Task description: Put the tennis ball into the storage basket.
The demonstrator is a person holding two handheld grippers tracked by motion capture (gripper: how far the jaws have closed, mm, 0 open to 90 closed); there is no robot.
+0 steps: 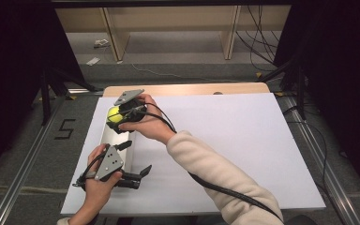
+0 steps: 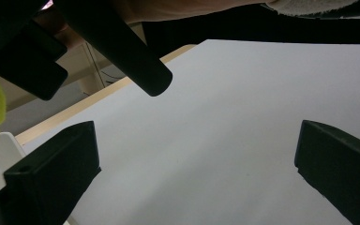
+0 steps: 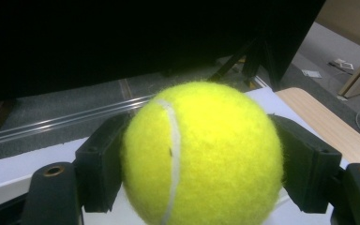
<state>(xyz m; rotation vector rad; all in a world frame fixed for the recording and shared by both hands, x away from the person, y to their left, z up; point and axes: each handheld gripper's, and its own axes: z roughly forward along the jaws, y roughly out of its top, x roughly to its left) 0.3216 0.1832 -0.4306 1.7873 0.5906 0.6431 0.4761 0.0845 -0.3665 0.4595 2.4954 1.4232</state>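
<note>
Nearest me, my left gripper point(image 1: 138, 174) rests on the white sheet point(image 1: 225, 140), jaws spread and holding nothing. Farther up, beyond the white tray point(image 1: 122, 157), my right gripper point(image 1: 114, 118) pinches the tennis ball point(image 1: 114, 114) squarely between both jaws, at the sheet's left edge.

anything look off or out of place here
Nothing stands out. The right tongs are shut squarely on the tennis ball above a white tray at the table's left edge; the left tongs hang open with nothing between them over the white sheet.
</note>
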